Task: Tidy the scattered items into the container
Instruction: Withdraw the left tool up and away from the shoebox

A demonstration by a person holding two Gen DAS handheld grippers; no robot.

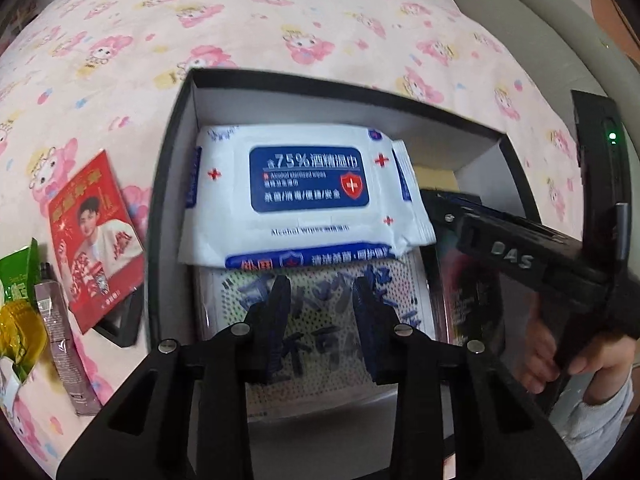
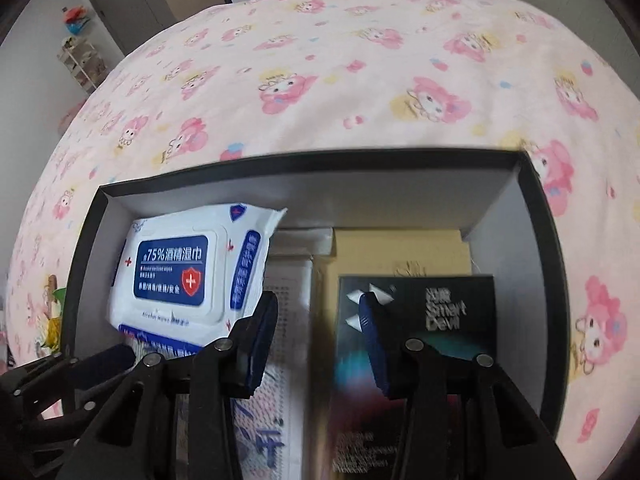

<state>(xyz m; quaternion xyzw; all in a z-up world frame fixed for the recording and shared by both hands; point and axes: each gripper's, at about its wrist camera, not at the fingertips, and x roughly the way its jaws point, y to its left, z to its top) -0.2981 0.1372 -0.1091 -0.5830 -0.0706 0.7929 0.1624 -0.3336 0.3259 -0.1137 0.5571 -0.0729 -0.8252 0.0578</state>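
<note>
Your left claw (image 1: 322,304) hangs over the box (image 1: 160,184) at frame centre, fingers parted, pinching nothing. Your right claw (image 2: 318,332) is parted and empty too, above the dark carton (image 2: 440,320). The wipes pack (image 1: 304,192) lies inside, while the red packet (image 1: 94,236), tube (image 1: 64,340) and green wrapper (image 1: 18,300) wait lower left on the bed (image 1: 320,20).

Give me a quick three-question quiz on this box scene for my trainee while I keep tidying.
1. True or false: the wipes pack lies inside the black box.
2. Which item lies outside it, on the pink sheet? A red packet, B Smart Devil carton, C wipes pack.
3. What lies directly under the wipes pack?
Key: 1 true; 2 A; 3 the dotted white pack.
</note>
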